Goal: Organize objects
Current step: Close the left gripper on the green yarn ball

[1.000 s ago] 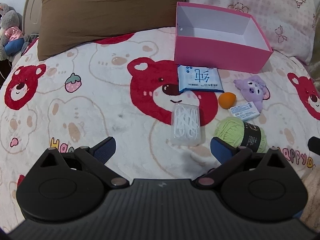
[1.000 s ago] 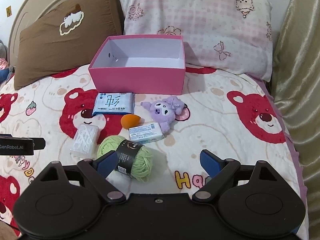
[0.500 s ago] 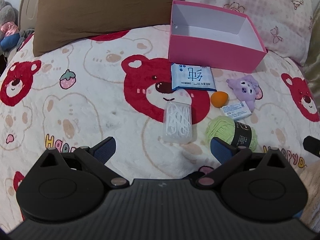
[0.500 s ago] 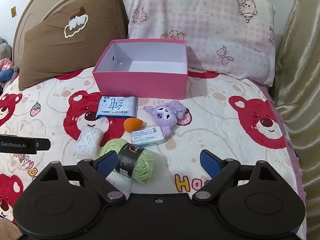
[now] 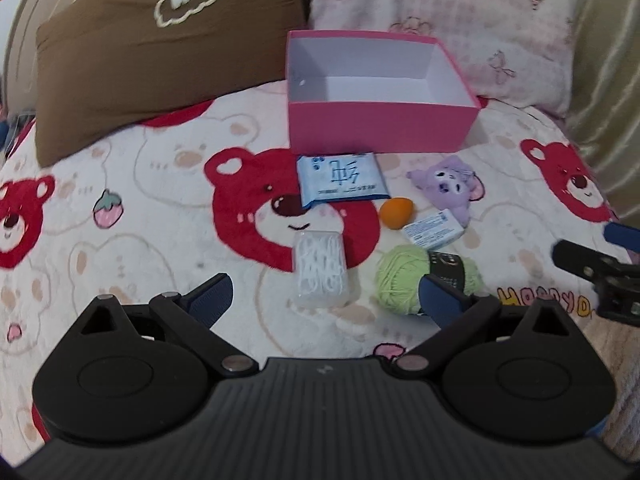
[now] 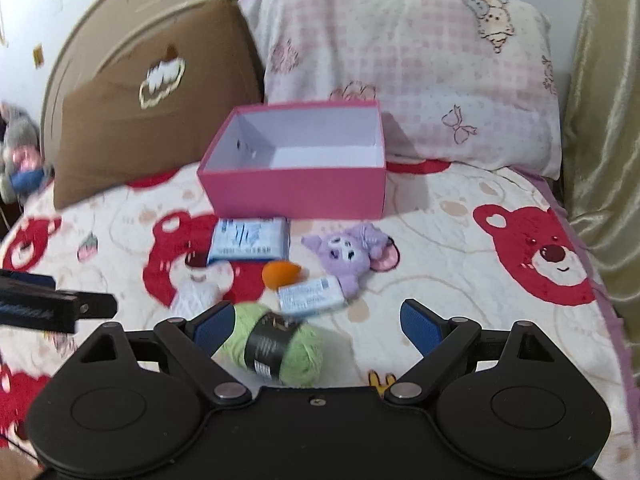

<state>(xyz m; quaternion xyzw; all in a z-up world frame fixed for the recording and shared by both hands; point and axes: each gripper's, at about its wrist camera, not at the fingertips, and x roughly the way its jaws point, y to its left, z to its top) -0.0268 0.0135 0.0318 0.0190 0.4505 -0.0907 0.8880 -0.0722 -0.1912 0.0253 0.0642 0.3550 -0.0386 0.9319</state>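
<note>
An open pink box (image 5: 380,130) (image 6: 296,194) stands empty in front of the pillows. Before it lie a blue tissue pack (image 5: 342,178) (image 6: 250,240), a purple plush (image 5: 448,184) (image 6: 352,252), an orange sponge (image 5: 395,212) (image 6: 280,274), a small white-blue pack (image 5: 434,230) (image 6: 312,300), a green yarn ball (image 5: 404,276) (image 6: 276,344) and a clear pack of white picks (image 5: 320,268) (image 6: 196,296). My left gripper (image 5: 324,300) hangs open and empty above the clear pack. My right gripper (image 6: 316,326) is open over the yarn, whose ball lies by its left finger, untouched.
Everything rests on a bear-print blanket (image 5: 160,208). A brown pillow (image 5: 160,60) and a pink checked pillow (image 6: 400,64) lean on the headboard behind the box. A golden curtain (image 6: 600,140) borders the right side. A grey plush toy (image 6: 18,148) sits at the far left.
My left gripper has lifted and turned, so the box sits more central and the right gripper shows at its edge. The right view has tipped up; the yarn now lies lower between its fingers.
</note>
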